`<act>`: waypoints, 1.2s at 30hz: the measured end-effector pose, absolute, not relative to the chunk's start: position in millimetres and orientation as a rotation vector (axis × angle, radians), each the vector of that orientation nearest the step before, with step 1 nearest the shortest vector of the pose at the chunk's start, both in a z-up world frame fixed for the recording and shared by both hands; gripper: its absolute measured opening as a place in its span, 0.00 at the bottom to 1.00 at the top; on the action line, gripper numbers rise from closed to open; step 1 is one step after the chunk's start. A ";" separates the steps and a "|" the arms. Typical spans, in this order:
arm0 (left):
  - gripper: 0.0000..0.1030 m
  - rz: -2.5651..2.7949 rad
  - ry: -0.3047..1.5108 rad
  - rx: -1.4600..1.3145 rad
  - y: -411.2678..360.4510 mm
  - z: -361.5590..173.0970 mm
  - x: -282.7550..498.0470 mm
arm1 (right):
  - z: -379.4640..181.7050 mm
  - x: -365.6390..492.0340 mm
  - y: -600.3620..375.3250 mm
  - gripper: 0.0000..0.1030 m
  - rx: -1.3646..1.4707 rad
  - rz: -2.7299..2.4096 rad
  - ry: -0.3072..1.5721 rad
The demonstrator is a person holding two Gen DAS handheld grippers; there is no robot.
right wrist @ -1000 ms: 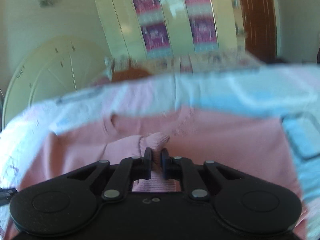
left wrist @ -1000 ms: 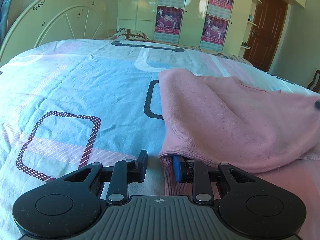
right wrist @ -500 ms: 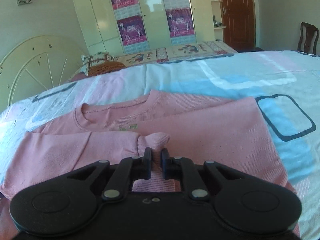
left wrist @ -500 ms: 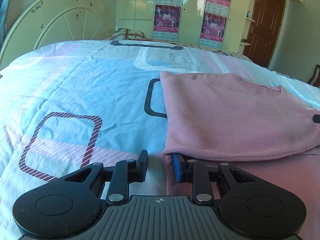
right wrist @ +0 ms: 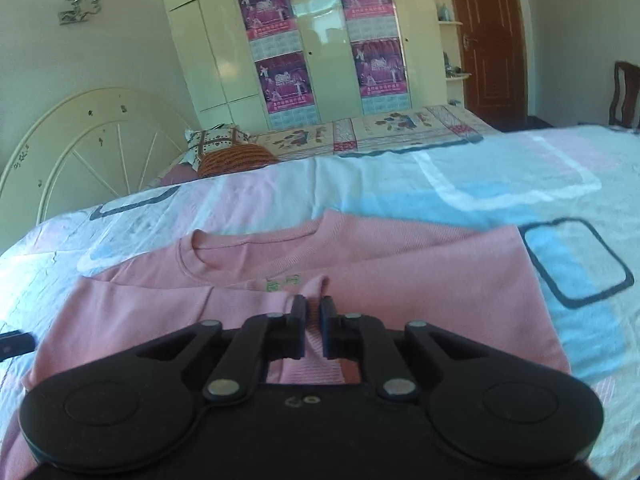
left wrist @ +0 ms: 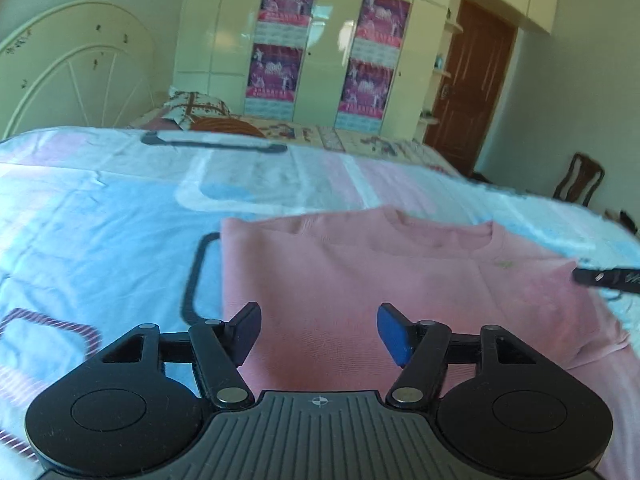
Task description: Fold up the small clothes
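Note:
A pink knit sweater (left wrist: 360, 280) lies flat on the bed, neckline away from me, with one side folded over its body. My left gripper (left wrist: 318, 334) is open and empty, raised a little above the sweater's left part. My right gripper (right wrist: 313, 312) is shut on a fold of the sweater's pink cloth (right wrist: 316, 286) near the green label below the neckline (right wrist: 256, 248). The right gripper's tip shows in the left wrist view (left wrist: 608, 278) at the right edge.
The bed sheet (left wrist: 100, 220) is blue, pink and white with dark rounded squares. A cream headboard (right wrist: 96, 148) and pillows (right wrist: 228, 148) are at the back left. Wardrobes with posters (left wrist: 320, 52), a brown door (left wrist: 476, 92) and a chair (left wrist: 578, 178) stand beyond.
My left gripper has opened, let go of the sweater's edge and risen. The folded side has settled flat. My right gripper has stayed shut on the cloth.

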State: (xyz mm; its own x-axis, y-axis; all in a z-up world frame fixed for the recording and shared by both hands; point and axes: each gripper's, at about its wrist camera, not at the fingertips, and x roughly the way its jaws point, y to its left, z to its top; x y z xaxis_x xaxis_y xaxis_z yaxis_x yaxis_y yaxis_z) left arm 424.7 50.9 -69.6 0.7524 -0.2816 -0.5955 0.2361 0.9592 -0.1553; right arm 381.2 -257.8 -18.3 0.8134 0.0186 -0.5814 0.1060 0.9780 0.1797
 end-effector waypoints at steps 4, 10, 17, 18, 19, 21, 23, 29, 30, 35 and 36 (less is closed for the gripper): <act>0.62 -0.209 0.731 0.001 48.4 -94.4 437.7 | -25.3 386.1 -265.5 0.09 0.221 -0.073 0.663; 0.62 -0.245 0.669 -0.067 57.0 -69.5 405.1 | -39.5 379.1 -275.2 0.57 0.308 -0.044 0.718; 0.62 -0.212 0.667 -0.083 54.7 -75.1 386.3 | -31.4 392.3 -235.9 0.09 0.232 0.068 0.767; 0.62 -0.218 0.646 -0.088 52.6 -71.3 382.9 | -17.6 390.0 -227.0 0.09 0.203 0.091 0.729; 0.62 -0.219 0.620 -0.084 50.1 -66.7 379.1 | 5.3 385.3 -217.5 0.09 0.176 0.115 0.669; 0.62 -0.219 0.571 -0.075 45.3 -57.7 373.1 | 51.6 368.6 -207.6 0.09 0.167 0.167 0.511; 0.62 -0.222 0.532 -0.071 40.1 -50.6 370.5 | 77.1 359.9 -204.5 0.09 0.121 0.159 0.437; 0.62 -0.240 0.577 -0.027 20.2 -57.7 375.8 | -0.1 382.4 -233.3 0.09 0.150 0.064 0.676; 0.62 -0.240 0.585 -0.014 15.6 -60.1 375.8 | -15.7 385.5 -236.9 0.09 0.159 0.046 0.724; 0.62 -0.228 0.620 0.003 6.3 -67.6 380.3 | -31.2 382.2 -242.5 0.10 0.191 0.014 0.768; 0.62 -0.225 0.628 0.005 6.1 -69.7 381.9 | -26.1 380.0 -241.0 0.10 0.182 0.015 0.746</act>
State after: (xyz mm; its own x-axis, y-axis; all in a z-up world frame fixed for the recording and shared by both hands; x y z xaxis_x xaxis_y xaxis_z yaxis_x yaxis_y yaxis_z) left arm 381.9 6.1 -69.7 0.7858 -0.2069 -0.5828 0.2101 0.9756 -0.0631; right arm 380.0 -241.0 -26.1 0.7350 0.0779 -0.6736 0.0515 0.9841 0.1700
